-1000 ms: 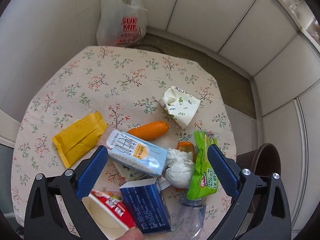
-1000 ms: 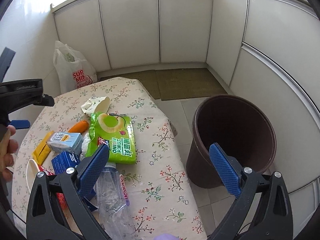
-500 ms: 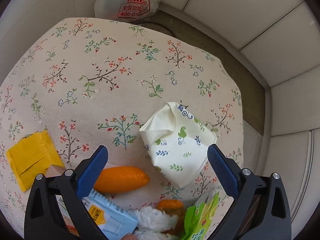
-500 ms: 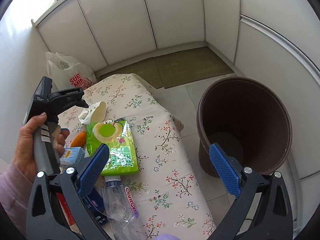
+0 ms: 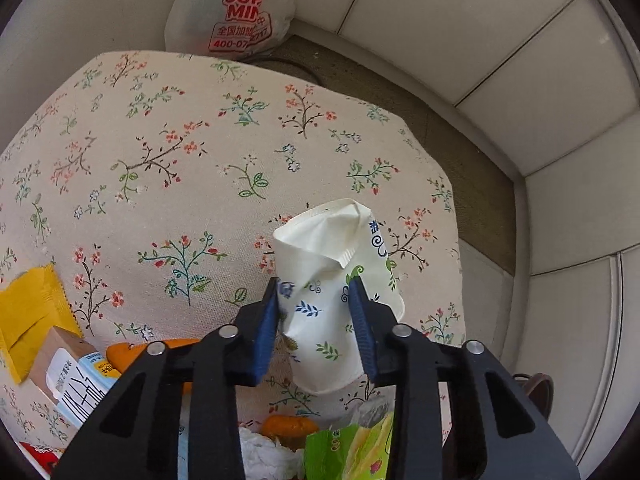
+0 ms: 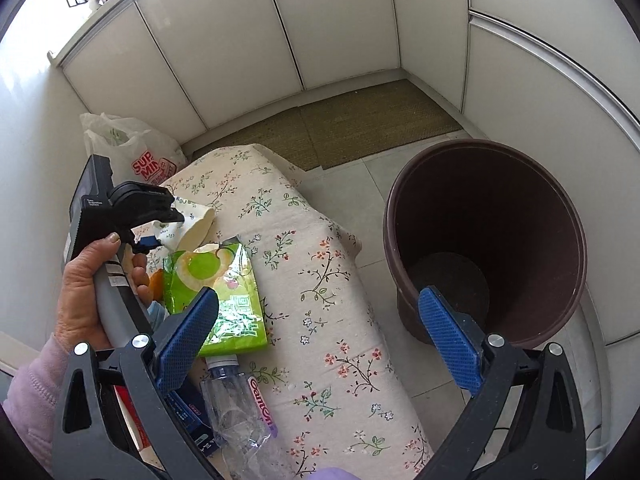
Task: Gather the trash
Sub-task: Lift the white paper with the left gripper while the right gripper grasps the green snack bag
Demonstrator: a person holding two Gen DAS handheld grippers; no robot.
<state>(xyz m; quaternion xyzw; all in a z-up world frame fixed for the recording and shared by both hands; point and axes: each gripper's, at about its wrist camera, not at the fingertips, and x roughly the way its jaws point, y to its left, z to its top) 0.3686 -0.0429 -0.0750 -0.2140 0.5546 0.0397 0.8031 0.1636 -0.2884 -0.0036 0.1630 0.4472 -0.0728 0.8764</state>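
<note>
A crumpled white paper cup [image 5: 328, 280] with blue and green prints lies on the floral tablecloth [image 5: 180, 160]. My left gripper [image 5: 316, 320] is shut on the cup, its blue pads pressing both sides. The cup also shows in the right wrist view [image 6: 196, 226], under the left gripper [image 6: 154, 220]. My right gripper [image 6: 320, 328] is open and empty, above the table's right edge beside the brown trash bin [image 6: 484, 240] on the floor.
More trash lies near: a green snack packet [image 6: 220, 288], a plastic bottle [image 6: 240, 412], a yellow packet [image 5: 28, 312], a milk carton [image 5: 80, 384], orange peels [image 5: 132, 354], tissue [image 5: 264, 452]. A white shopping bag [image 5: 232, 8] stands past the table.
My left gripper moved forward over the trash pile to the paper cup and closed on it. My right gripper swung a little towards the bin and stayed open.
</note>
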